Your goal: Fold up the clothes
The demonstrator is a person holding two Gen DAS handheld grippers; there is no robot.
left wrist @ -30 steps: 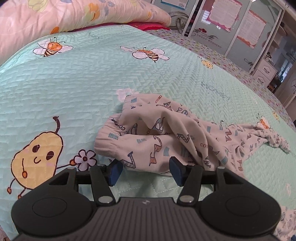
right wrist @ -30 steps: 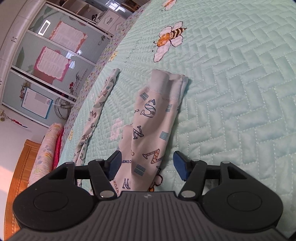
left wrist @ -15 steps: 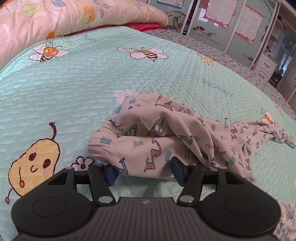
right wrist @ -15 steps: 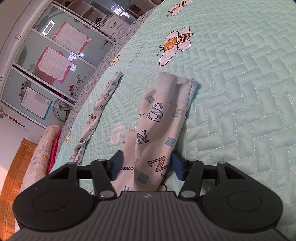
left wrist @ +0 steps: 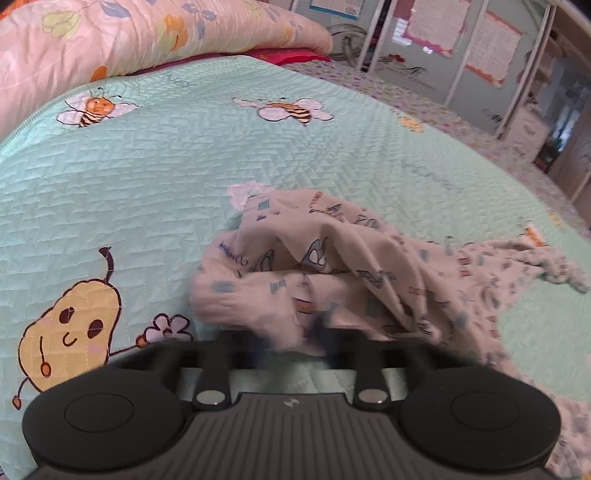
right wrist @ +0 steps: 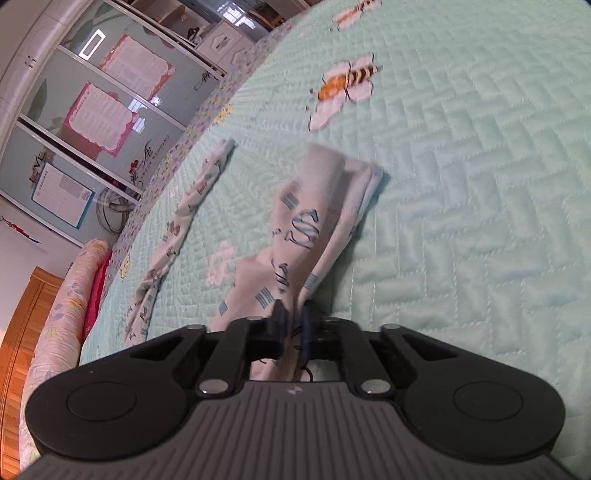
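Letter-print trousers (left wrist: 332, 273) rumpled on a mint quilt (left wrist: 155, 177), left gripper (left wrist: 291, 341) just closed, clamped on the waistband fabric, right gripper (right wrist: 291, 328) just closed, clamped on a leg (right wrist: 310, 236), bee print (right wrist: 343, 85) beyond, pink duvet (left wrist: 129, 33) behind

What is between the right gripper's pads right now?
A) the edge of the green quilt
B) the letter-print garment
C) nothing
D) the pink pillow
B: in the right wrist view the right gripper is shut on a bunched fold of the garment, which trails away from it over the quilt.
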